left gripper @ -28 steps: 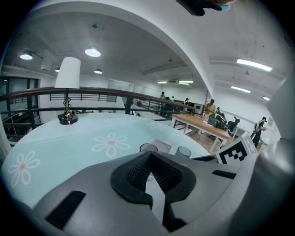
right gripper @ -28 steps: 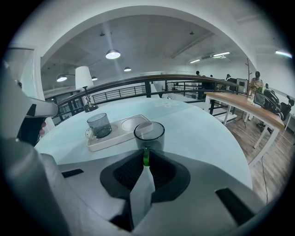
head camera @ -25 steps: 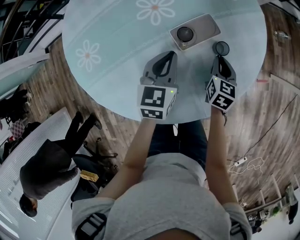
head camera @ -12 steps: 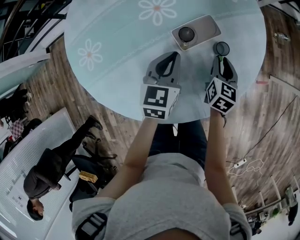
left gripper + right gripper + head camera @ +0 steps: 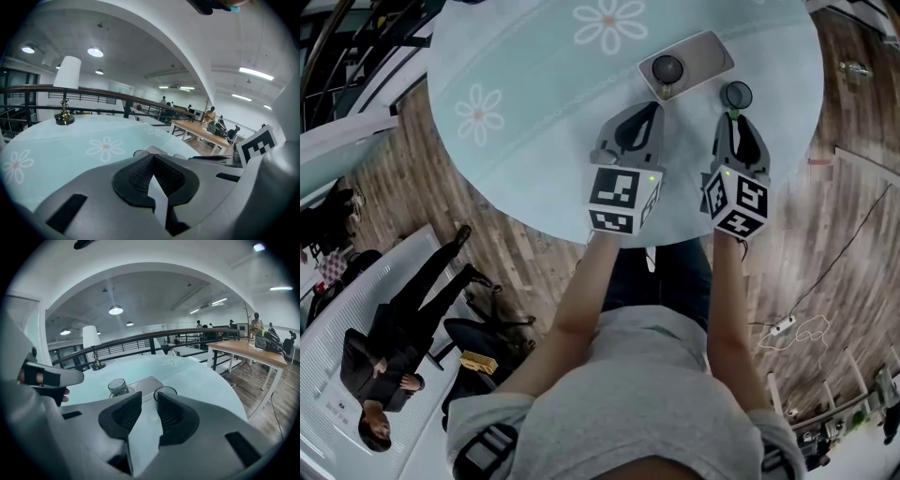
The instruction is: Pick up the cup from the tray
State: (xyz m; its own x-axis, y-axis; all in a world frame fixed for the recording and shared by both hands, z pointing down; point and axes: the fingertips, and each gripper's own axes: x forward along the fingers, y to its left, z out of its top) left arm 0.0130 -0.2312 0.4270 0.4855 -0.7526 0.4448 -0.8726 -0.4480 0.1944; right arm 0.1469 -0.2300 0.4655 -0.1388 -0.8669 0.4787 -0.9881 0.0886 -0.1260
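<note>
The round table (image 5: 516, 84), under a pale blue flowered cloth, carries the tray (image 5: 711, 49) at its far side, ahead of both grippers. The cup (image 5: 667, 68) stands upright on the tray's near end, untouched. A second glass (image 5: 736, 95) stands on the cloth just beside the tray, not on it. The left gripper (image 5: 649, 112) has its jaws fully together and empty, and it points toward the cup but stops short of it. The right gripper (image 5: 149, 401) has its jaws a narrow gap apart with nothing between them, and it lines up nearer the second glass. Judgement: this is the approach stage and the pick has not begun. The next move calls for wider jaws, then an advance to straddle the cup on the tray, not the loose glass.
</note>
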